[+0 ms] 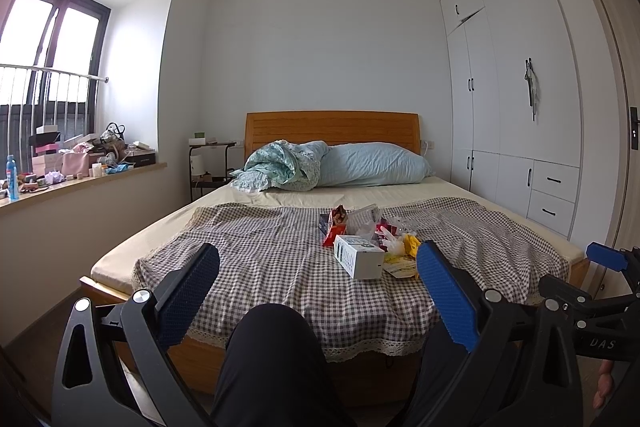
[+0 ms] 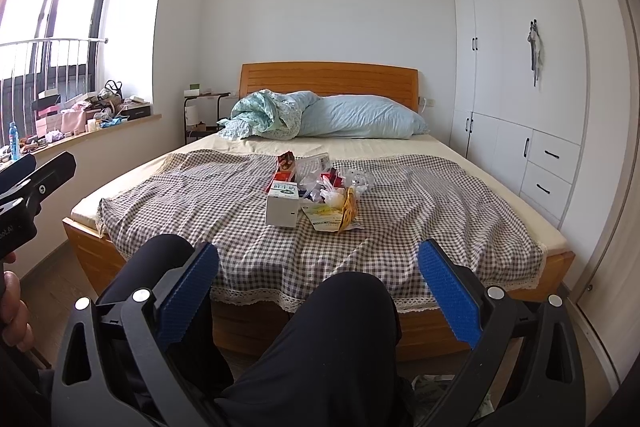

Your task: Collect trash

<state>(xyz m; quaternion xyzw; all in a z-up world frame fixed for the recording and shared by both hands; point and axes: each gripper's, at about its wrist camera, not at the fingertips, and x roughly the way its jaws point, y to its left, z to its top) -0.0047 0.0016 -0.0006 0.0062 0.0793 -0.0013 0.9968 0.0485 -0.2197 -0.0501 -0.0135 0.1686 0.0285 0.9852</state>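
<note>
Lying in a small heap on the brown-and-white checked cloth (image 2: 420, 203) over the wooden bed (image 2: 500, 311) is the trash: a white cardboard box (image 1: 359, 260), a red snack wrapper (image 1: 335, 227) and a yellow packet (image 1: 410, 243). The left tool (image 1: 318, 269) and right tool (image 2: 318, 267) hang near the bed's foot, well short of the heap, blue pads spread apart, gripping nothing.
</note>
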